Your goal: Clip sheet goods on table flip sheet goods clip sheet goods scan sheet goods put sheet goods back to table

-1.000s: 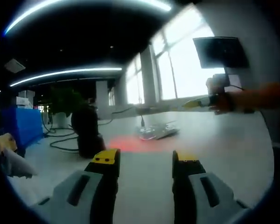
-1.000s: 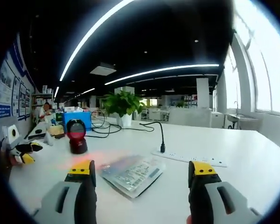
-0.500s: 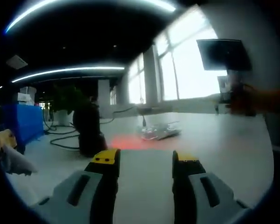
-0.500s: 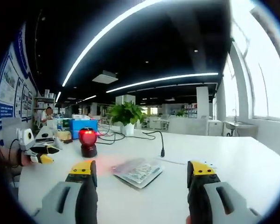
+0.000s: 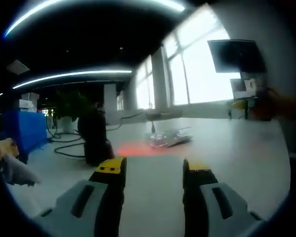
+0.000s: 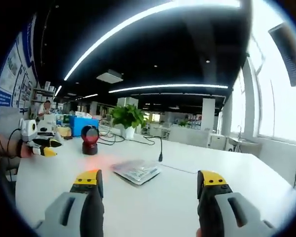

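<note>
A flat clear-wrapped pack of sheet goods (image 6: 136, 171) lies on the white table (image 6: 177, 197), ahead of my right gripper (image 6: 149, 190), which stands open and empty well short of it. In the left gripper view the same pack (image 5: 168, 139) lies farther off past my left gripper (image 5: 153, 175), open with nothing between its jaws. A black scanner with a red window (image 6: 90, 140) stands left of the pack and throws a red glow on the table (image 5: 138, 149). The left gripper (image 6: 37, 140) shows at the far left of the right gripper view. The right gripper (image 5: 249, 103) shows at the far right of the left gripper view.
A white power strip with a black cable (image 6: 180, 168) lies behind the pack. A potted plant (image 6: 124, 118) and a blue box (image 6: 81, 124) stand at the table's far end. Cables (image 5: 69, 145) trail near the scanner (image 5: 94, 138). A dark monitor (image 5: 237, 55) hangs by the windows.
The right gripper view has pulled back and up from the pack, which now looks smaller and farther. In the left gripper view the other gripper has moved right and away.
</note>
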Motion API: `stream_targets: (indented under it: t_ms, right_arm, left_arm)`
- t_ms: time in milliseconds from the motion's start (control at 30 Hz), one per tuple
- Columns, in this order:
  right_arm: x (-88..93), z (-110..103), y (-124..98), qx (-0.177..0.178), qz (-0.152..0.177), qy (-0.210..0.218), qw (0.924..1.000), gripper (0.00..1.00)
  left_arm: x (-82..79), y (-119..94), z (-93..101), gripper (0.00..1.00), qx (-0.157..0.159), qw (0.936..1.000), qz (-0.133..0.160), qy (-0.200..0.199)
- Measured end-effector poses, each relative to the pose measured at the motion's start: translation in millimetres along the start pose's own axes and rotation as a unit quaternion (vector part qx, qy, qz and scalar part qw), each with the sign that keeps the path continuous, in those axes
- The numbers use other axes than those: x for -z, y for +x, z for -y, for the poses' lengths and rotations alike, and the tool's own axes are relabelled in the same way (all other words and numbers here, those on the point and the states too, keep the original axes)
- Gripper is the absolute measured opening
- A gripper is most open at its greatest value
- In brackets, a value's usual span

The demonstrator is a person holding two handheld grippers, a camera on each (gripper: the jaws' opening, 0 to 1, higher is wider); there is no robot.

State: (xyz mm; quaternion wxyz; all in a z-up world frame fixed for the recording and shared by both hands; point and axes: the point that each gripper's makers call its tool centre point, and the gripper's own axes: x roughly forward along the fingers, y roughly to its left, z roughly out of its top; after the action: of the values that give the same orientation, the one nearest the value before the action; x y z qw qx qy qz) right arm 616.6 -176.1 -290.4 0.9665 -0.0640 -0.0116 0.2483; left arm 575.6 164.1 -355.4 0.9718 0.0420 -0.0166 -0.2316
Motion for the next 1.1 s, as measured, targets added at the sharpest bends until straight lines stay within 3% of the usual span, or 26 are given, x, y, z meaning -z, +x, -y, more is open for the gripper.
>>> stream_targets:
  t_ms: [333,533,700,900,933,1033,1100]
  right_arm:
    - [19.7,-6,-30,0.024,0.018,0.058,0.9979,0.7]
    - [34.3,-12,-35,0.015,0.02,0.029,0.9993,0.73]
    - [38.9,-1,-46,0.017,0.043,0.024,0.9987,0.73]
    - [55.9,16,-49,0.035,0.038,0.046,0.9976,0.72]
    - [57.9,19,-50,0.041,0.028,0.031,0.9983,0.71]
    - [46.6,18,-50,0.045,0.056,0.049,0.9963,0.69]
    - [48.8,18,-51,0.046,0.055,0.043,0.9965,0.69]
  left_arm:
    - [-3.7,-2,1.6,0.39,0.008,0.9997,0.01,-0.02]
    - [-4.7,-2,6.5,0.43,0.018,0.9998,0.01,-0.009]
    - [-6.3,-3,3.5,0.43,0.015,0.9996,0.015,-0.018]
    - [-10.0,-4,3.3,0.42,0.015,0.9992,0.025,-0.026]
    - [-9.6,-4,3.9,0.42,0.016,0.9994,0.023,-0.022]
    - [-7.9,-3,2.9,0.42,0.015,0.9995,0.02,-0.022]
    - [-6.9,-2,1.9,0.42,0.016,0.9993,0.018,-0.027]
